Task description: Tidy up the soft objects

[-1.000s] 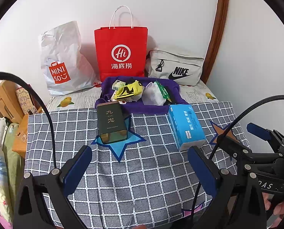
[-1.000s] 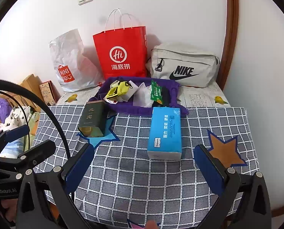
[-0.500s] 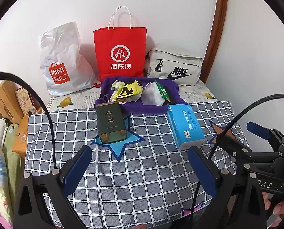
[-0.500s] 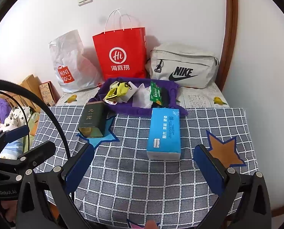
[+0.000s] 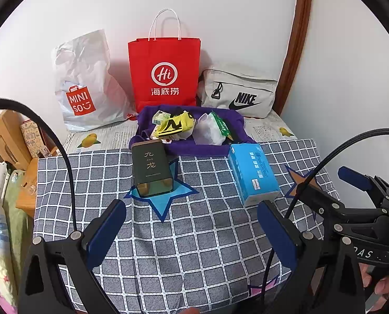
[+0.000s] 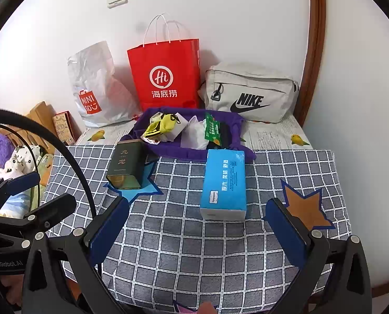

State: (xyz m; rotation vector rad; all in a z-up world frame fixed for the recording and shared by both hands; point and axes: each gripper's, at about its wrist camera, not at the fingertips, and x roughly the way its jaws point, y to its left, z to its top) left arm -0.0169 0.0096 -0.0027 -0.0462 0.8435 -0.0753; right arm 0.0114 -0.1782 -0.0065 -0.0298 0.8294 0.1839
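Nothing much had shifted since the earlier frames: you held the left gripper (image 5: 191,231) and right gripper (image 6: 198,229) wide open and empty, the tissue pack (image 6: 224,183) lay mid-frame below the purple basket (image 6: 189,153), so your next grasp looked undecided.

Blue tissue pack (image 6: 224,183) flat beside purple tray (image 6: 194,154)

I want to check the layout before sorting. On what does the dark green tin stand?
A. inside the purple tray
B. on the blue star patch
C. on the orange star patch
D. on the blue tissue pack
B: the tin stands upright on the blue star, in front of the purple tray and apart from the tissue pack.
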